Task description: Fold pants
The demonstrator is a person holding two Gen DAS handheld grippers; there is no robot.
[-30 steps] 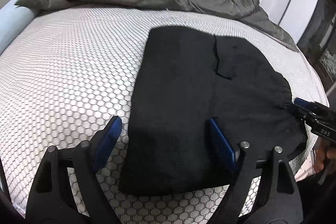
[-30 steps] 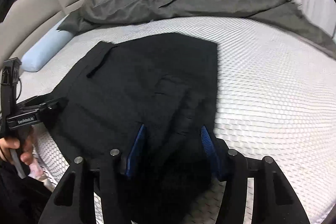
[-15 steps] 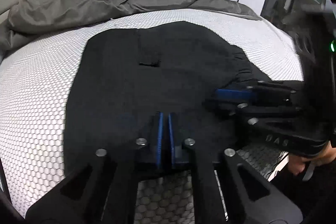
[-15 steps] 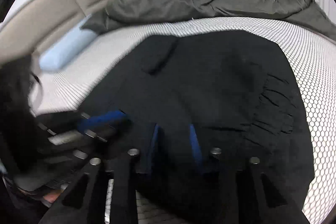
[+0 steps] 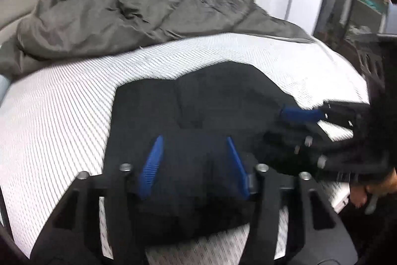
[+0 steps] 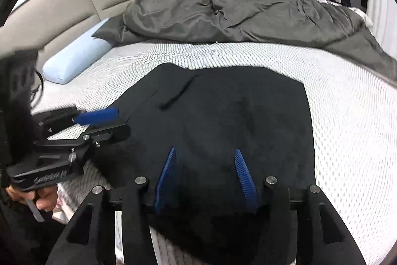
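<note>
White mattress [image 6: 347, 131] bears black pants [image 6: 235, 116]; gripper lettering unreadable.

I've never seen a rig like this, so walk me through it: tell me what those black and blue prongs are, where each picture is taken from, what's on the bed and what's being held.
No robot here: a person holds a two-finger gripper in each hand, each carrying a fisheye camera looking along its blue-padded fingers. One picture comes from the left gripper, the other from the right gripper; each also shows the other gripper at its side. Folded black pants lie on the white mattress, with a rumpled grey duvet and a pale blue pillow behind. Both grippers are open above the pants, holding nothing.
</note>
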